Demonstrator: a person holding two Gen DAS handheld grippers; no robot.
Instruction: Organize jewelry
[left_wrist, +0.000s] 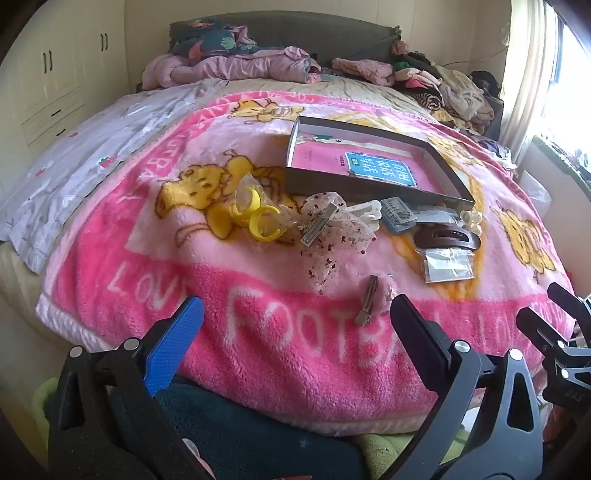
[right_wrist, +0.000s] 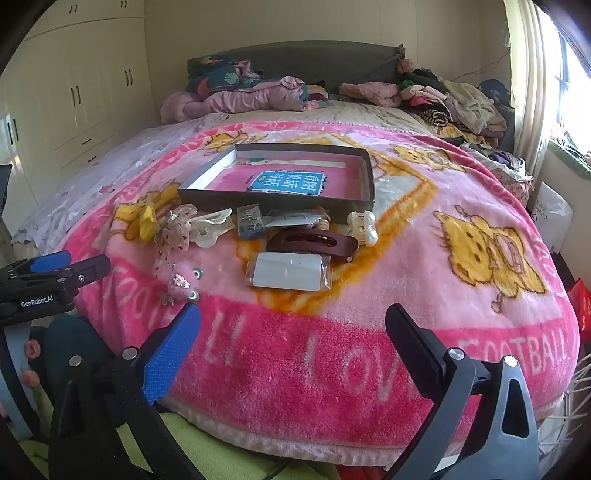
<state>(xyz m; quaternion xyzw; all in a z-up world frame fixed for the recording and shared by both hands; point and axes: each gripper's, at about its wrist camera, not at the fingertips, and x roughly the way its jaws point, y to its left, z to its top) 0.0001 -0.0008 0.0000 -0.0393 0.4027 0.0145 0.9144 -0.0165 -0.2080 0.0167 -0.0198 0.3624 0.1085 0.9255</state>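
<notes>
A shallow grey box (left_wrist: 369, 189) (right_wrist: 277, 202) with a pink book inside lies on the pink blanket. In front of it are scattered yellow rings in a clear bag (left_wrist: 255, 219), a lace bow clip (left_wrist: 325, 221) (right_wrist: 177, 230), a white hair clip (right_wrist: 210, 225), a brown hair claw (left_wrist: 447, 236) (right_wrist: 314, 242), a cream claw clip (right_wrist: 364, 225), a bagged white card (left_wrist: 448, 264) (right_wrist: 288, 275) and a small pink clip (left_wrist: 371, 299) (right_wrist: 181, 282). My left gripper (left_wrist: 295, 325) (right_wrist: 55, 273) and right gripper (right_wrist: 293, 332) (left_wrist: 554, 325) hover open at the near edge, holding nothing.
A small grey-blue case (left_wrist: 397, 218) (right_wrist: 251, 219) lies among the pieces. Folded bedding (left_wrist: 229, 66) and a clothes pile (right_wrist: 454, 99) fill the head of the bed. White wardrobes (right_wrist: 74, 92) stand on the left, a bright window (left_wrist: 561, 92) on the right.
</notes>
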